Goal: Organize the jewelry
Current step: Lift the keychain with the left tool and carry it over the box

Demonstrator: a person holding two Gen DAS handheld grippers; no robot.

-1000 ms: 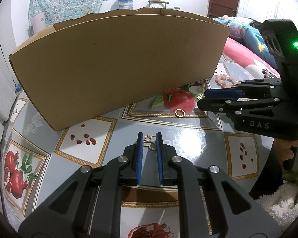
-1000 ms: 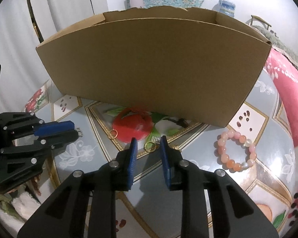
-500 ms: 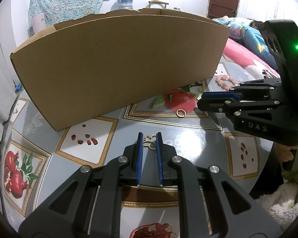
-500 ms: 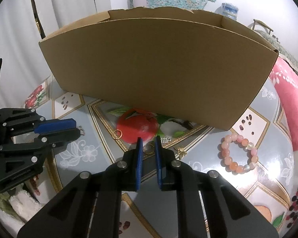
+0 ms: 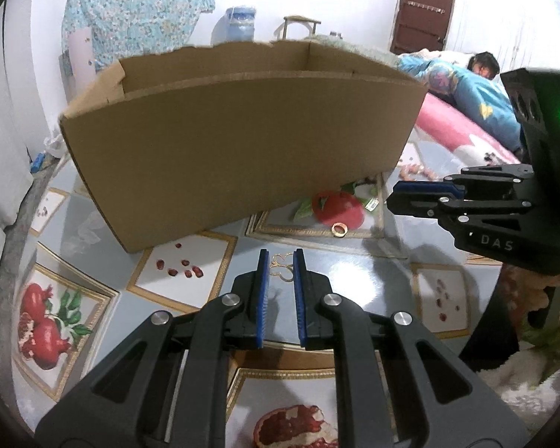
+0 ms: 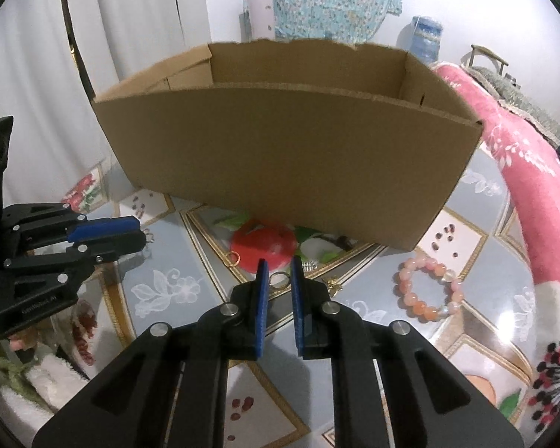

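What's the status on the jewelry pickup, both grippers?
Left hand-held gripper shut on gold earring. Right hand-held gripper shut on gold ring. Cardboard box ahead, open top, path clear.

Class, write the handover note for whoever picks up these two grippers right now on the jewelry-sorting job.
Left gripper: shut on a small gold ornament.
Right gripper: shut on a gold ring.
Cardboard box: open-topped, just ahead of both; its floor is hidden, so contents unknown.
Loose on the table: bead bracelet, second gold ring, small gold butterfly piece.
Done: two pieces gripped.
Left: probably drop both into the box, then fetch the rest.
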